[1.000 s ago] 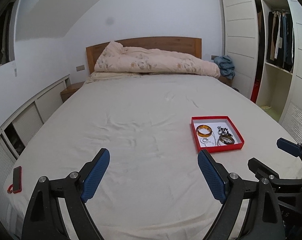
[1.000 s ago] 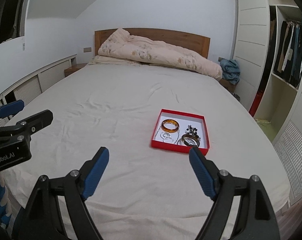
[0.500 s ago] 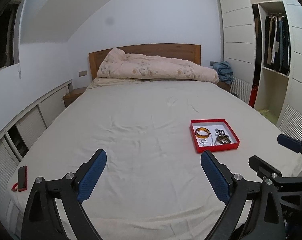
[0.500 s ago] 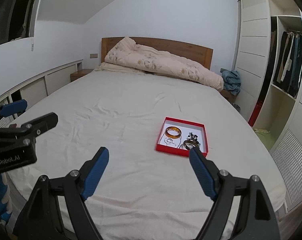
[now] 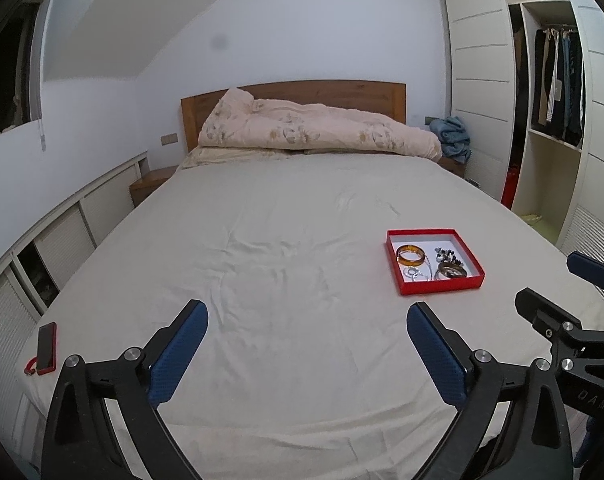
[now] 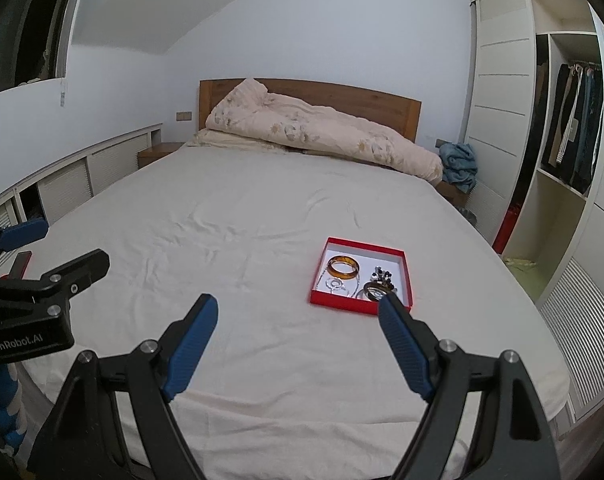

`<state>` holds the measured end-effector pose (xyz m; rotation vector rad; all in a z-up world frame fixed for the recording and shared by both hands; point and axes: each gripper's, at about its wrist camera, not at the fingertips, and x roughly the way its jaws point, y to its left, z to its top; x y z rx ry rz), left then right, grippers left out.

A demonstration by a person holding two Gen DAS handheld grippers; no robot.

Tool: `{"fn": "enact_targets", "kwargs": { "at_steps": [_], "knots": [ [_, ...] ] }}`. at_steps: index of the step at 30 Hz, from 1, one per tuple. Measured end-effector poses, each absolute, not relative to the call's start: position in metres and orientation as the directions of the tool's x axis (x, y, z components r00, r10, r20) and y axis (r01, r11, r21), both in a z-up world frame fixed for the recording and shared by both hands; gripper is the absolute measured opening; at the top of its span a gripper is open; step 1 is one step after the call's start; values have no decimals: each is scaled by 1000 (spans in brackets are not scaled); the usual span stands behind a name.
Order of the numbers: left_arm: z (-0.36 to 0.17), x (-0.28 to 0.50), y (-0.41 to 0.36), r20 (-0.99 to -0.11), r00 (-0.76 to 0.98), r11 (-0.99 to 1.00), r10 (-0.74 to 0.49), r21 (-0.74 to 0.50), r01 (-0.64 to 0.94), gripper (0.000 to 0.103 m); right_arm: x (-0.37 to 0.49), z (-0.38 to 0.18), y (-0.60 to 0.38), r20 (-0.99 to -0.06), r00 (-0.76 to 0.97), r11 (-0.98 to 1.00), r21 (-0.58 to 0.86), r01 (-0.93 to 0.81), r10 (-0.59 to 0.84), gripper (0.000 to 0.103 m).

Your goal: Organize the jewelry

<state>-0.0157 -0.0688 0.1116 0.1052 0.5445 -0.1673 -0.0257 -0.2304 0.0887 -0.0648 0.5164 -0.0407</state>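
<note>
Here, both grippers are held level above the near edge of the bed, side by side and pointed toward the headboard. The left gripper is spread wide with nothing between its jaws; the right gripper is likewise wide open and empty.

The red tray is seen on the sheet at about 2 o'clock from the left gripper, well apart from it; from the right wrist the tray lies at 1 o'clock, its near corner overlapped in view by the right fingertip. An amber bangle, a dark bangle, a beaded piece and silver pieces are held in it.

Only in the left view is a red-cased phone shown clearly, at the bed's 9 o'clock edge.

A rolled duvet is laid against the headboard. An open wardrobe with hanging clothes is set at 3 o'clock.
</note>
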Motion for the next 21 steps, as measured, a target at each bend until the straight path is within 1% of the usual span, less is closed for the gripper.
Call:
{"fn": "enact_targets", "kwargs": {
  "at_steps": [21],
  "knots": [
    [75,8,-74,-596,793,981,-124,47,188,99,2,53,-240,-568,820,997,-52,48,-69,82]
  ]
}}
